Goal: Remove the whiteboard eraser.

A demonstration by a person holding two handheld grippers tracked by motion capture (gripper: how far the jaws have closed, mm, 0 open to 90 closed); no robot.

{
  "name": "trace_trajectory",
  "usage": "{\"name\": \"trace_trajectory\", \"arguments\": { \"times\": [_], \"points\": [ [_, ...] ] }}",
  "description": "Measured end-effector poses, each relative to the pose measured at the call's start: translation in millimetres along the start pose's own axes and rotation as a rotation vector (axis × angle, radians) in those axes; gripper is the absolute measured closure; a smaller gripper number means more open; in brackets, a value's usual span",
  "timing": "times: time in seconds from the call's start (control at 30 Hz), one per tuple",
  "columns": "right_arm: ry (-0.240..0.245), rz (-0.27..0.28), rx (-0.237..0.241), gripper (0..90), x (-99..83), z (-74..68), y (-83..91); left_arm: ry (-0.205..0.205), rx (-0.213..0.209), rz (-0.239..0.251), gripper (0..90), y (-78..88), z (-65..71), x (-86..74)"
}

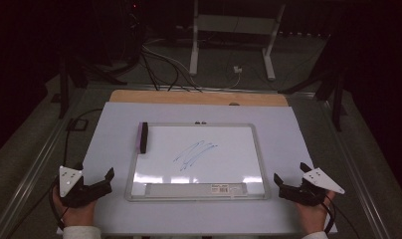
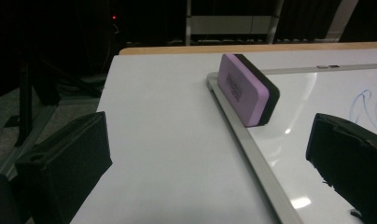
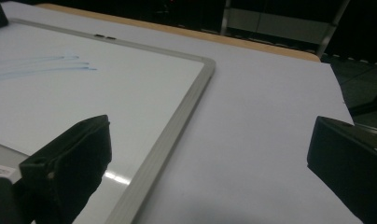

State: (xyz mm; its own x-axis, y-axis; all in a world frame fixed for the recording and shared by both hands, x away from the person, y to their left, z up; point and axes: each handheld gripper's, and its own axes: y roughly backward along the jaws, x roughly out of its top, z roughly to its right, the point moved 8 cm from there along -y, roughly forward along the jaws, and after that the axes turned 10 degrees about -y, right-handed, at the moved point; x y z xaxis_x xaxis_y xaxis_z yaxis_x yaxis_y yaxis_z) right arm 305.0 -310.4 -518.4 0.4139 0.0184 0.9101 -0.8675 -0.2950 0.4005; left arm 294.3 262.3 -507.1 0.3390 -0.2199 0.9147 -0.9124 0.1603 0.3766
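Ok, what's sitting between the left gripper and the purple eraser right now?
Nothing loose. In the left gripper view, the left gripper is open, and only bare white mat and the whiteboard's frame edge lie before the eraser.

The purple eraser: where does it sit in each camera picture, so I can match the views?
High view: eraser stands on edge at the whiteboard's far-left corner, ahead of the left gripper.
Left gripper view: upper middle, purple face toward the camera, on the board's frame.
Right gripper view: a dark corner at the top-left edge may be it; I cannot tell.
Shared landmark: the blue scribble on the board.
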Motion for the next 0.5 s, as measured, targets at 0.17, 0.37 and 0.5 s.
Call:
{"name": "trace_trajectory", "arguments": {
  "times": [0.17,0.37,0.5],
  "points": [
    [-0.026,0.015,0.009,0.2,1.2,3.9,1.7,-0.027,-0.003,-0.005,0.6,-1.8,-3.4,15.6],
    [-0.039,0.017,0.01,0.2,0.9,6.9,1.4,-0.037,0.0,-0.015,0.5,-8.6,-17.3,35.8],
    [-0.039,0.019,0.014,0.2,1.3,6.0,2.2,-0.023,0.013,-0.016,0.5,-18.0,-28.6,42.8]
  ]
}}
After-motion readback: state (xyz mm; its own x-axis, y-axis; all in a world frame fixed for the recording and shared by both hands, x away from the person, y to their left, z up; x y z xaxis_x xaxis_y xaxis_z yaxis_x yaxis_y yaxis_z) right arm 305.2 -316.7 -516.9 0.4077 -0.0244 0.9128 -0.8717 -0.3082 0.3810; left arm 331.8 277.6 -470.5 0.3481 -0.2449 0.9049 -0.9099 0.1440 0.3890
